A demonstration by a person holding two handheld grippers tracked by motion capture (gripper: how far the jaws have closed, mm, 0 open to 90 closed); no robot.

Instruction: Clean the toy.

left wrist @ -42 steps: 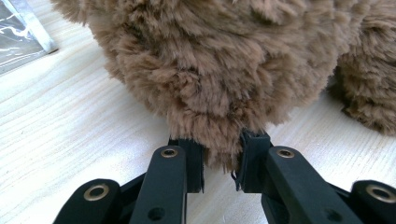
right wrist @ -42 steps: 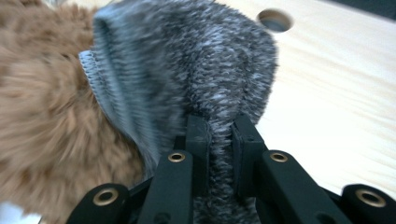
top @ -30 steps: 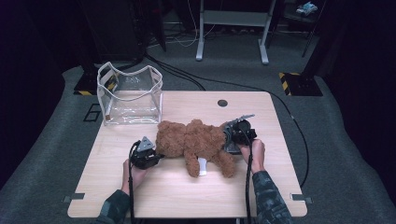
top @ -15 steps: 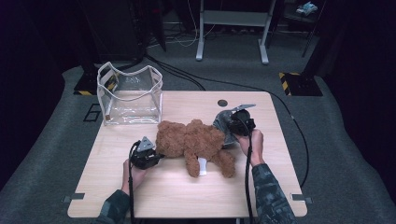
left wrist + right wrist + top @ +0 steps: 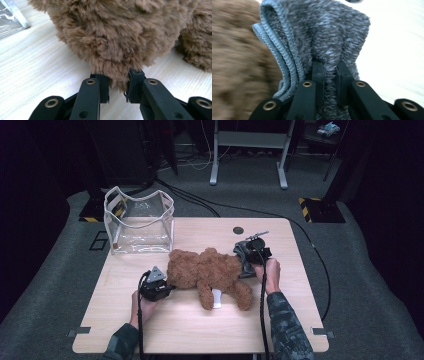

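The right gripper (image 5: pixel 248 254), clamped on the grey cloth (image 5: pixel 244 257), rose slightly and moved toward the table's (image 5: pixel 300 320) far edge, lifting the cloth up beside the bear (image 5: pixel 207 272).

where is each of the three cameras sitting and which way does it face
High view: above the person's side, looking forward and down on the table; both forearms enter from below.
Left gripper view: rides the left gripper, facing the teddy bear; its fingers pinch fur.
Right gripper view: rides the right gripper, facing the grey knit garment it clamps.
All share the bear.
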